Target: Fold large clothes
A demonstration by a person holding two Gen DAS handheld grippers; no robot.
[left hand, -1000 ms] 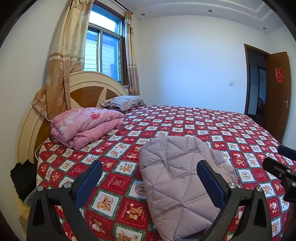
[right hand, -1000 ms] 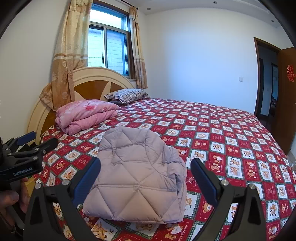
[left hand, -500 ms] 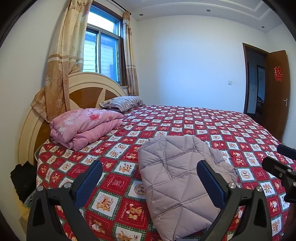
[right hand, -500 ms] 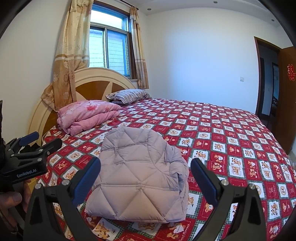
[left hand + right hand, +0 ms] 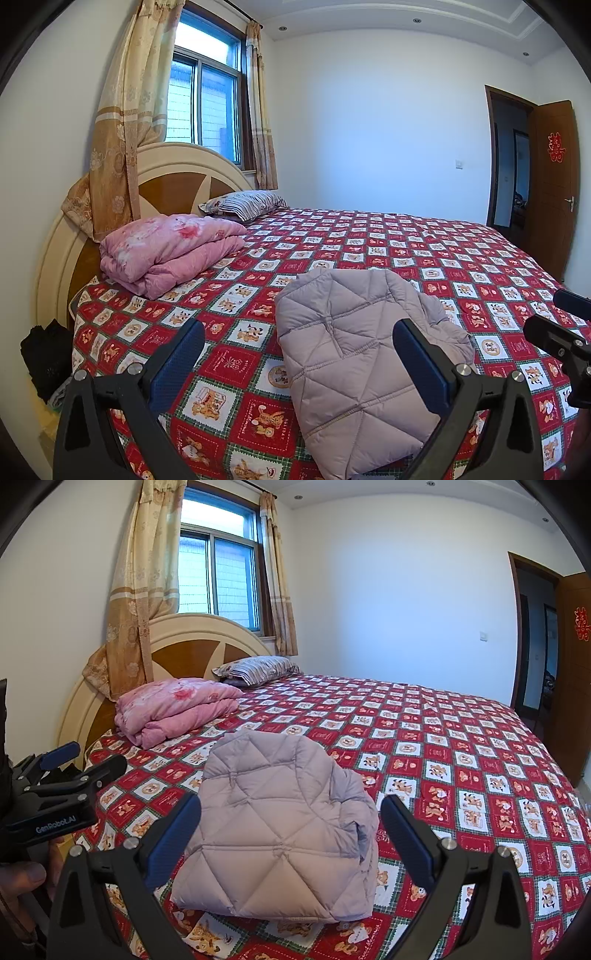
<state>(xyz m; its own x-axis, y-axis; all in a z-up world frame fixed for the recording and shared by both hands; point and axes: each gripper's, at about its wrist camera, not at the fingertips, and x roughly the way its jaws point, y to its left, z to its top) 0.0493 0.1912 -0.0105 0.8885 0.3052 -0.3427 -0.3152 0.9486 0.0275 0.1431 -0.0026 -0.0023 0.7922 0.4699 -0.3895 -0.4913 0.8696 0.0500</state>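
One folded jacket (image 5: 280, 834), two spread grippers (image 5: 299, 354) (image 5: 291, 827)

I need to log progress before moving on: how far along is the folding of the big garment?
The quilted lilac puffer jacket already lies as a compact folded bundle on the red patchwork bedspread. Nothing is in hand: the left gripper and right gripper are both open, hanging short of it. Only tidying its bunched right edge, if anything, seems left.

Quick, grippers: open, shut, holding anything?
Left gripper: open, holding nothing, above the jacket.
Right gripper: open, holding nothing.
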